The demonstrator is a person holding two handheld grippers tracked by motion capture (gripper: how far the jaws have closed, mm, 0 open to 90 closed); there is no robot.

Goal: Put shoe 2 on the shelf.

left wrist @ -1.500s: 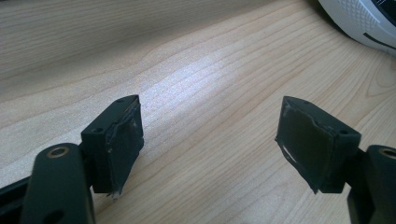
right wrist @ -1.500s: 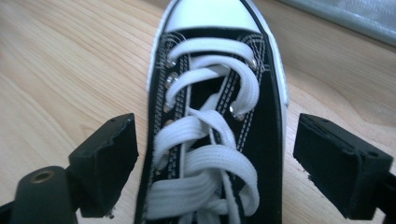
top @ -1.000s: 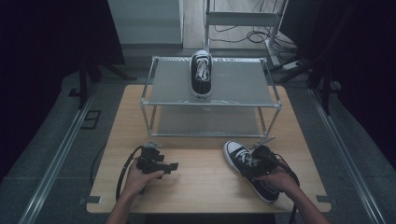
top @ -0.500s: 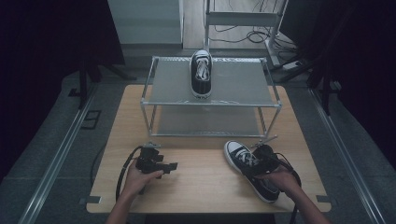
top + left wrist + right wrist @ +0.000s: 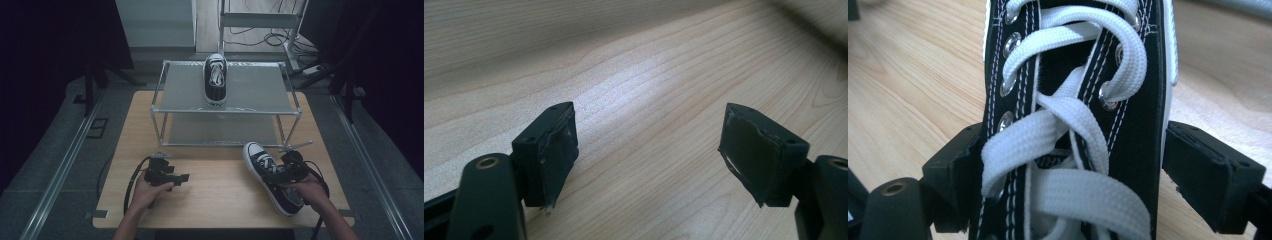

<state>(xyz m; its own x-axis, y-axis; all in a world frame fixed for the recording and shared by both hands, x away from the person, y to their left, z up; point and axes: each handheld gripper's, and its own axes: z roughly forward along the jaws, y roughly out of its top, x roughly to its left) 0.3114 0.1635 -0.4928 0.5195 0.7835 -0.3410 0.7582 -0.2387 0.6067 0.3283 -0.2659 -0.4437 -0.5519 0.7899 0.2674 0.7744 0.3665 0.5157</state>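
Right now my right gripper [image 5: 281, 175] sits over the black canvas sneaker with white laces and a white rubber toe cap [image 5: 270, 176], which lies on the pale wooden counter [image 5: 220, 195] just in front of the wire shelf rack [image 5: 227, 112], toe pointing toward the rack. In the right gripper view the jaws straddle the laced upper of this sneaker [image 5: 1073, 125]: the left one touches the canvas, the right one stands a little clear of the sole edge, so I read the gripper as apart rather than clamped. Its jaws have just been closing slightly, with the shoe between them.

My left gripper [image 5: 167, 176] rests on the counter at the near left, well apart from the sneaker. In the left gripper view its fingers [image 5: 551, 150] stand apart with bare wood grain between them.

A second black sneaker with white laces [image 5: 215, 79] stands on the rack's top shelf.
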